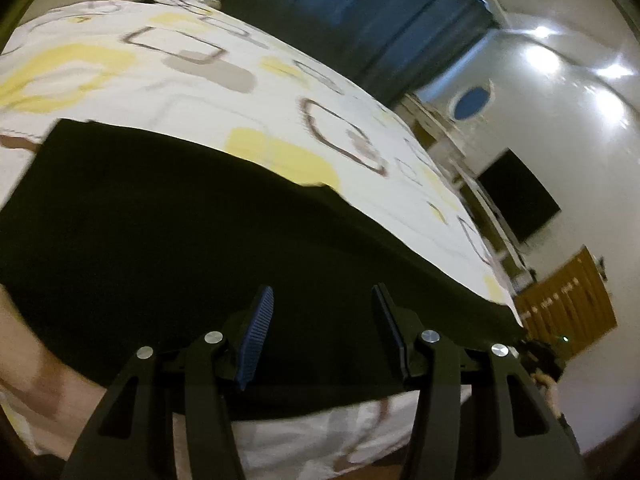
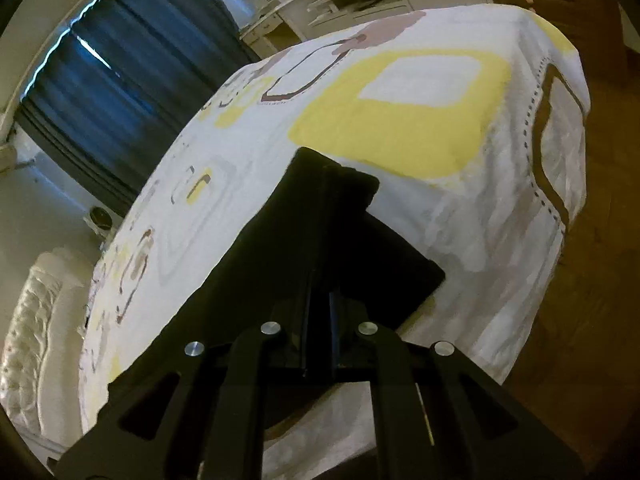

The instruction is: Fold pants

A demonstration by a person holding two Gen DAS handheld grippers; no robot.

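Note:
Black pants (image 1: pixel 180 220) lie flat as a long dark band along the near edge of a bed with a white sheet (image 1: pixel 240 80) printed in yellow and brown shapes. My left gripper (image 1: pixel 322 290) hovers over the pants with its blue-padded fingers (image 1: pixel 256 332) apart and nothing between them. In the right wrist view my right gripper (image 2: pixel 320 280) is shut on the pants (image 2: pixel 332 200). It holds one end of them up, so the cloth peaks just ahead of the fingers. The black fabric hides its fingertips. The sheet (image 2: pixel 400 120) shows beyond.
A dark blue curtain (image 1: pixel 380 12) hangs behind the bed. White shelves (image 1: pixel 448 140), a black screen (image 1: pixel 520 196) and a wooden door (image 1: pixel 568 304) stand to the right. Wood floor (image 2: pixel 600 240) runs past the bed corner. A tufted headboard (image 2: pixel 36 320) is at left. A bare arm (image 1: pixel 32 360) crosses the lower left.

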